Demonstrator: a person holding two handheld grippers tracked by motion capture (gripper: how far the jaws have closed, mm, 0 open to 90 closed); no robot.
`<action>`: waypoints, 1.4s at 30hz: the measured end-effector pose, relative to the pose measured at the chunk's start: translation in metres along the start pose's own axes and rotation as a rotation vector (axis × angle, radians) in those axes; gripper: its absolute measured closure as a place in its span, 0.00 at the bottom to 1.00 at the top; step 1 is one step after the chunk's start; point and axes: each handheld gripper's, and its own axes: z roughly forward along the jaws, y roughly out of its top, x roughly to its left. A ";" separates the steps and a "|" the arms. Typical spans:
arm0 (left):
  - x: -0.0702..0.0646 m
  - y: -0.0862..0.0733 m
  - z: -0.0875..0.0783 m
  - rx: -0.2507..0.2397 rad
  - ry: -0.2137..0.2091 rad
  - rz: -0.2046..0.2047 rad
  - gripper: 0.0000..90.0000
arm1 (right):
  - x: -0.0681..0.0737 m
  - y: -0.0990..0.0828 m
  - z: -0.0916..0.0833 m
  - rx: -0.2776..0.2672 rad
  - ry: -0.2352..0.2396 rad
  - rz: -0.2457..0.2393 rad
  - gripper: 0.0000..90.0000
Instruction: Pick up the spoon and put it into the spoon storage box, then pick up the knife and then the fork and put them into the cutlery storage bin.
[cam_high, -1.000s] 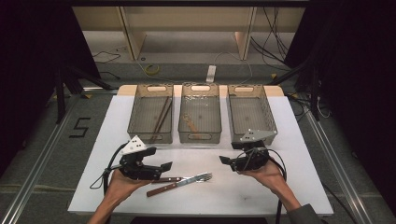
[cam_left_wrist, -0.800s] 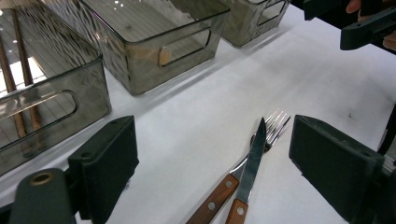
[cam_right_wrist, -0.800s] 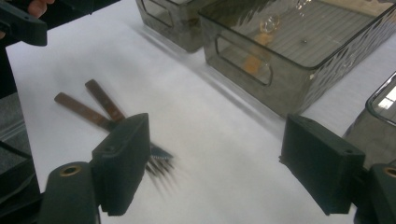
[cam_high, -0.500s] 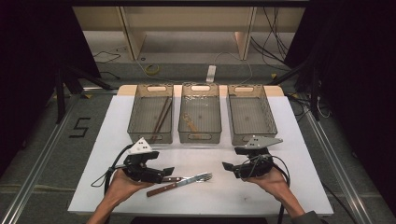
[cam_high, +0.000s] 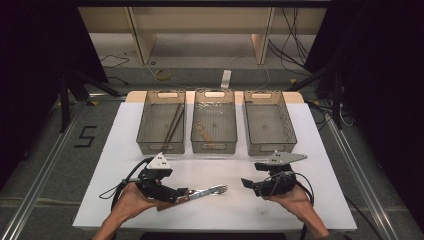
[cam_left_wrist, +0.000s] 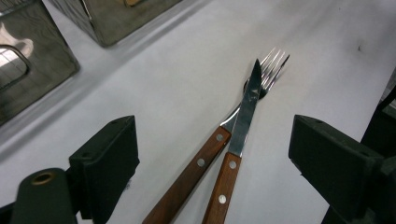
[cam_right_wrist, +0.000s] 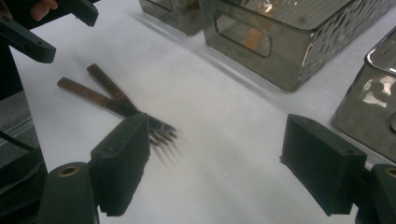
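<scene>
A knife (cam_left_wrist: 245, 112) and a fork (cam_left_wrist: 273, 65), both with wooden handles, lie side by side on the white table (cam_high: 225, 210). In the high view the fork (cam_high: 217, 189) points right with the knife (cam_high: 200, 194) beside it. My left gripper (cam_left_wrist: 212, 135) is open, low over the two handles, one jaw on each side of them. In the high view the left gripper (cam_high: 182, 192) sits at the handle end. My right gripper (cam_high: 247, 183) is open, just right of the tines and apart from them. The tines (cam_right_wrist: 163, 135) show beside my right gripper's (cam_right_wrist: 217, 135) left jaw.
Three clear bins stand in a row at the back: the left bin (cam_high: 145, 125) holds dark sticks, the middle bin (cam_high: 214, 149) holds a wooden utensil, and the right bin (cam_high: 270, 150) looks bare. The table's front edge runs just behind both hands.
My right gripper has turned upright, so its grey plate now shows, and drifted slightly right and toward the front. My left gripper has barely moved. The knife and fork lie as before.
</scene>
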 end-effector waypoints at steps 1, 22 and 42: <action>-0.001 0.000 0.001 0.015 0.003 0.005 0.17 | 0.000 0.000 0.000 0.001 0.000 0.000 0.27; -0.009 -0.009 0.015 0.263 0.033 0.087 0.22 | 0.005 -0.007 -0.001 0.023 0.008 -0.005 0.27; -0.010 -0.014 0.019 0.348 0.046 0.141 0.43 | 0.012 -0.008 -0.001 0.041 0.006 -0.026 0.27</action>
